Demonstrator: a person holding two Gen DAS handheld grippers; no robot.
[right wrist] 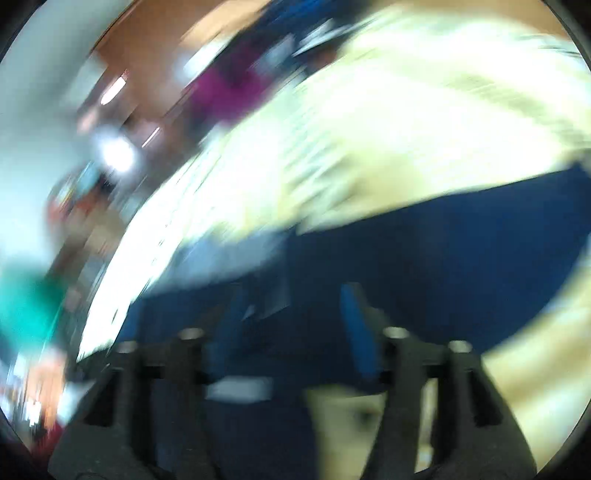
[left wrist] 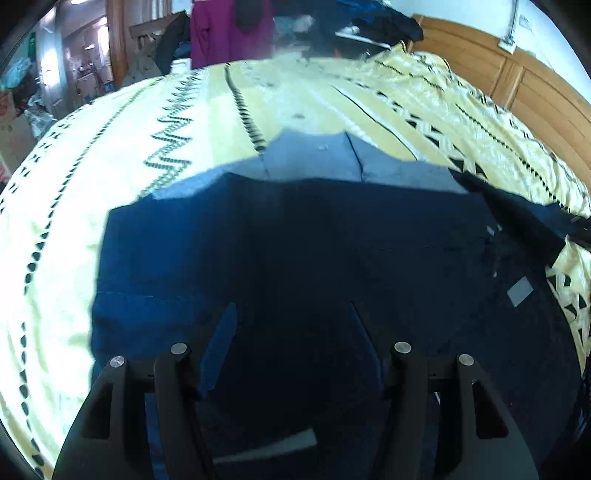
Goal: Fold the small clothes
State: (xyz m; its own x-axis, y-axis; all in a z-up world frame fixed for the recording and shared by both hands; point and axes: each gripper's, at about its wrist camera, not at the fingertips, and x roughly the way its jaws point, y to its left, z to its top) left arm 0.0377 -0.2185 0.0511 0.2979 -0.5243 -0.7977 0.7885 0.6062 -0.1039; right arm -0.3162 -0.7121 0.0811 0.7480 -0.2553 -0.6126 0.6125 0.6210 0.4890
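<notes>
A dark navy garment (left wrist: 295,243) lies spread flat on a yellow patterned bedspread (left wrist: 122,177). Its lighter grey-blue part (left wrist: 314,158) shows at the far edge, and a small pale label (left wrist: 520,291) sits on its right side. My left gripper (left wrist: 293,332) hovers low over the near part of the garment, open, with nothing between its fingers. The right wrist view is badly smeared by motion. In it the navy garment (right wrist: 443,243) fills the lower half, and my right gripper (right wrist: 295,321) is over it with its blue-padded fingers (right wrist: 356,325) spread apart.
A wooden headboard (left wrist: 517,85) runs along the right side of the bed. A heap of dark clothes (left wrist: 384,22) and a magenta garment (left wrist: 229,33) lie beyond the far edge. Bare bedspread stretches to the left and behind the garment.
</notes>
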